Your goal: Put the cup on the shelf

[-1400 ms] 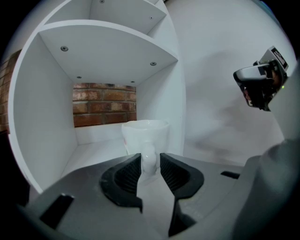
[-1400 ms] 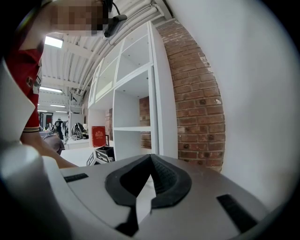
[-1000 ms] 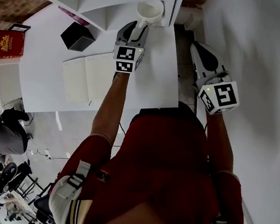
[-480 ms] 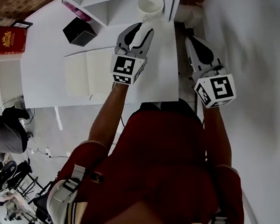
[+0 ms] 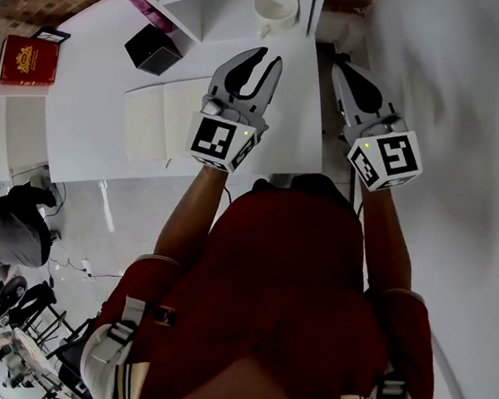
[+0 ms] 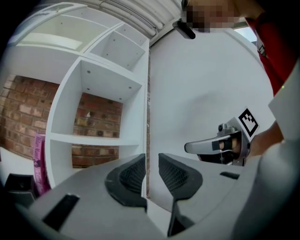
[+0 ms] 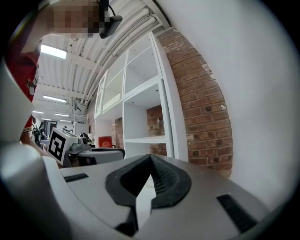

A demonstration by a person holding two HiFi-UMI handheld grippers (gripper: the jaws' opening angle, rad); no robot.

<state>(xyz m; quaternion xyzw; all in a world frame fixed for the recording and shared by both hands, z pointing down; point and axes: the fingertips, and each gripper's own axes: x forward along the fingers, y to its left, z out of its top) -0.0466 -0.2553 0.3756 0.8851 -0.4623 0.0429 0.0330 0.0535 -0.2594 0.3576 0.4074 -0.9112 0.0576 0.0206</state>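
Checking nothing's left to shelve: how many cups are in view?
1: a white cup standing on the shelf, at the head view's top centre. More could be hidden in compartments out of view.

We note colours only:
- cup (image 5: pixel 276 8): plain white
- shelf (image 6: pixel 63 108): white all over
- brick wall (image 6: pixel 96 117) behind it: red-brown, pale mortar lines
- table (image 5: pixel 92 84): white
- book (image 5: pixel 27 61): red, gold emblem on cover
- box (image 5: pixel 152 48): black
- open notebook (image 5: pixel 155 119): off-white, blank pages
- shirt (image 5: pixel 285 280): dark red
- flat item (image 6: pixel 37 159) in lower shelf compartment: pink, we make out pale lettering
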